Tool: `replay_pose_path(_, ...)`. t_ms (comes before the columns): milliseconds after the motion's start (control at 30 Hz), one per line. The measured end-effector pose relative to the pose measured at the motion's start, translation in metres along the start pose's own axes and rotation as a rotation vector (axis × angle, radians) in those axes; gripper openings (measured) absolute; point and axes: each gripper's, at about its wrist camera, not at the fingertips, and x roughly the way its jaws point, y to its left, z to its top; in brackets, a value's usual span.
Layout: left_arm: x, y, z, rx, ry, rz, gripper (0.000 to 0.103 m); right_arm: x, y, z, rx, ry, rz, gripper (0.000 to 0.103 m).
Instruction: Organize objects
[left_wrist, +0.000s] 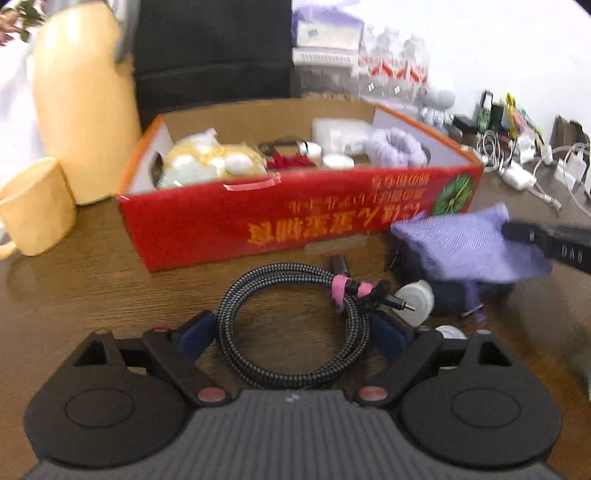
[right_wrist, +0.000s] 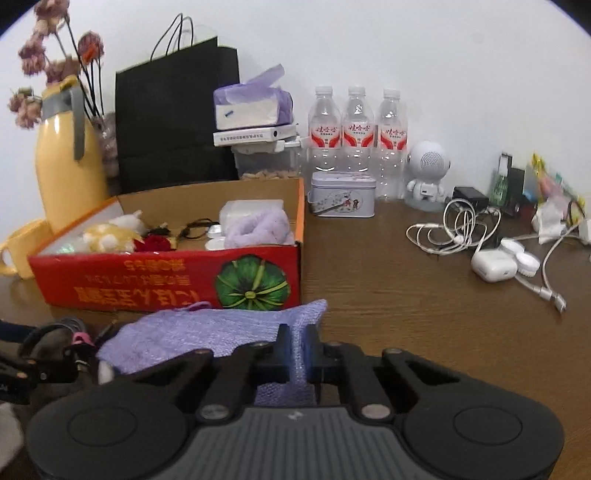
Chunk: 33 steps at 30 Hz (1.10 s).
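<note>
The left gripper (left_wrist: 293, 334) stands spread around a coiled braided cable (left_wrist: 291, 325), while the right gripper (right_wrist: 299, 350) pinches a lilac knitted cloth (right_wrist: 207, 334) beside the red cardboard box (right_wrist: 166, 280).

My left wrist view: low over table (left_wrist: 92, 295), close behind coiled cable (left_wrist: 291, 325), facing red box (left_wrist: 295, 218) front. My right wrist view: further right, low too, facing box (right_wrist: 166, 277) corner and wall. Both share box, purple cloth (left_wrist: 469, 247) (right_wrist: 207, 332), yellow flask (left_wrist: 85, 103) (right_wrist: 66, 166), bottles (left_wrist: 391, 62) (right_wrist: 356, 136).
</note>
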Motion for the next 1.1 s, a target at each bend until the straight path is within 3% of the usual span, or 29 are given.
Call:
replay_pose_path(167,-0.070,-0.017,-0.017,0.035,-0.080,-0.053,0.091,-0.047,0.002,-0.012,0.029,-0.011,0.066,0.005)
replay_pose_path(367,-0.101,-0.049,-0.073,0.008,-0.003,-0.144,0.092,-0.115,-0.002,-0.055,-0.008,0.056,0.125,0.005)
replay_pose_path(500,-0.102,-0.068,-0.099,0.049,0.028,-0.136,0.093,-0.142,-0.009,-0.082,-0.030,0.137,0.140,0.006)
replay_pose_path(633,-0.101,-0.078,-0.112,0.104,0.048,-0.067,0.094,-0.155,-0.012,-0.091,-0.055,0.136,0.070,0.012)
replay_pose_path(733,-0.101,-0.068,-0.114,0.081,0.046,-0.020,0.096,-0.160,-0.017,-0.090,-0.021,0.110,0.038,0.016)
replay_pose_path(767,-0.103,-0.063,-0.114,0.062,0.046,-0.008,0.097,-0.161,-0.017,-0.089,-0.015,0.101,0.033,0.022)
replay_pose_path(833,-0.110,-0.051,-0.114,0.031,0.033,-0.025,0.100,-0.162,-0.016,-0.086,-0.015,0.082,0.044,0.029)
replay_pose_path(967,-0.126,-0.030,-0.108,-0.058,0.002,-0.138,0.100,-0.156,0.003,-0.076,-0.069,0.053,0.107,0.042)
replay_pose_path(1100,-0.135,-0.021,-0.092,-0.089,-0.099,-0.111,0.095,-0.133,0.035,-0.065,-0.159,0.065,0.196,0.043)
